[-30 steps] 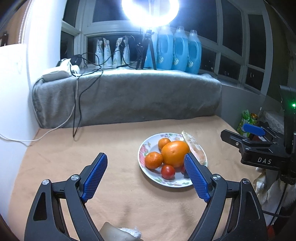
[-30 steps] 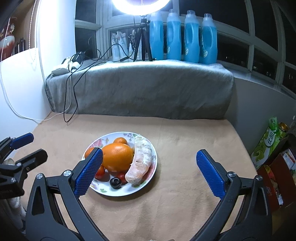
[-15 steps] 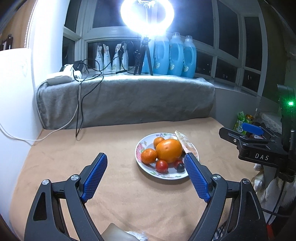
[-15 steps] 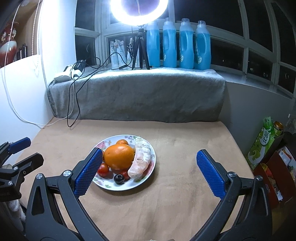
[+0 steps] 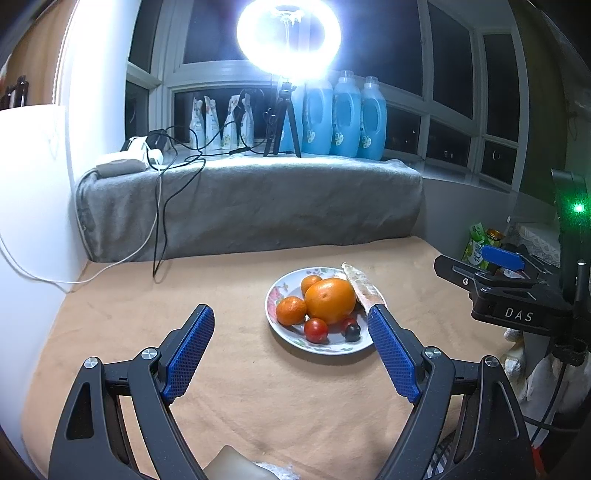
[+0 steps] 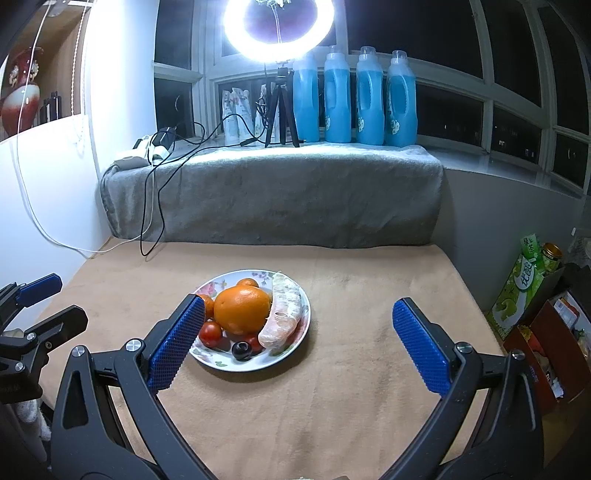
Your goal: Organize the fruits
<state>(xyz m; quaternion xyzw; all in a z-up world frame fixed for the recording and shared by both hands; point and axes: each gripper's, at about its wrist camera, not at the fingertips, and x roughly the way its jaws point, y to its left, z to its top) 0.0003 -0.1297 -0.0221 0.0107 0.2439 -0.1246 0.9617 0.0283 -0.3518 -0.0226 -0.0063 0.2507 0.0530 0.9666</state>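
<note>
- Two black grippers with blue ribbed pads, left gripper (image 5: 290,349) and right gripper (image 6: 297,345), both held above the tan cloth-covered table (image 6: 351,280), fingers spread wide, nothing between them.
- One white floral-rimmed plate (image 6: 295,345) mid-table, piled with a large orange (image 6: 242,308), small mandarins (image 5: 291,310), red cherry tomatoes (image 5: 316,329), a dark round fruit (image 6: 242,350) and a pale plastic-wrapped oblong item (image 6: 282,314).
- Far behind: grey blanket (image 6: 295,195), blue plastic bottles (image 6: 369,99), bright ring light (image 6: 279,27).

Glossy plate (image 6: 303,314); matt tablecloth (image 6: 351,406)
</note>
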